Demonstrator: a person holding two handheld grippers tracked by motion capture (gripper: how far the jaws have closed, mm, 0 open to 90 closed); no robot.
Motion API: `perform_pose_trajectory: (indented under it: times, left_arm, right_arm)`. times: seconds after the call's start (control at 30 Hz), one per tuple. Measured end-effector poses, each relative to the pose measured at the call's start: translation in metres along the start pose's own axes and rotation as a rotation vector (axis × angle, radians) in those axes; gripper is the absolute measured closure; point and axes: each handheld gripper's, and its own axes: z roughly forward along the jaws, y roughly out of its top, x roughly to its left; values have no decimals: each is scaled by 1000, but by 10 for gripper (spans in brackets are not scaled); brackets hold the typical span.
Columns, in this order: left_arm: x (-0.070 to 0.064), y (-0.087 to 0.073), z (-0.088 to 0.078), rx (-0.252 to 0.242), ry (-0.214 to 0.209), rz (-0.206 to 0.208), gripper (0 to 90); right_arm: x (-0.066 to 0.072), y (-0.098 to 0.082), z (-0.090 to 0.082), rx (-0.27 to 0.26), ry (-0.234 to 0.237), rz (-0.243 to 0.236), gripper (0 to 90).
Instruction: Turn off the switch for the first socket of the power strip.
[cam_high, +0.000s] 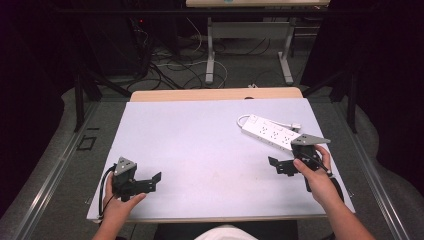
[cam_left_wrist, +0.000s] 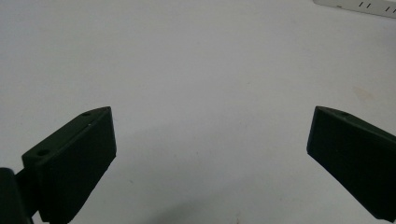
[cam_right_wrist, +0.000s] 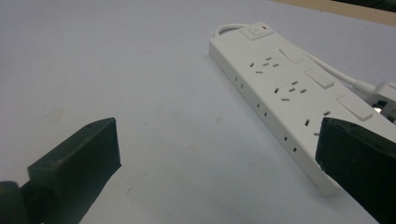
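A white power strip (cam_high: 270, 131) with several sockets lies flat at the right rear of the pale mat (cam_high: 200, 145); its white cord and plug (cam_high: 296, 126) curl behind it. My right gripper (cam_high: 274, 165) hovers just in front of the strip's near end, jaws wide apart and holding nothing. In the right gripper view the power strip (cam_right_wrist: 285, 93) runs diagonally, its near end by the right jaw, and the plug (cam_right_wrist: 385, 95) lies at the right edge. My left gripper (cam_high: 156, 181) rests near the mat's front left, open over bare mat. The strip's edge (cam_left_wrist: 359, 5) peeks into the left gripper view.
The mat covers a wooden table (cam_high: 215, 94) whose far edge shows behind it. Beyond stand a second table's metal legs (cam_high: 211, 50) and loose cables (cam_high: 170, 67) on the floor. Dark curtains close both sides.
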Motion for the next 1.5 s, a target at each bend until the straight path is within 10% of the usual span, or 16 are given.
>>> perform_pose_trajectory:
  times: [1.5]
  left_arm:
    - [0, 0, -1, -1, 5, 0, 10]
  right_arm:
    - [-65, -78, -14, -18, -170, 168, 0]
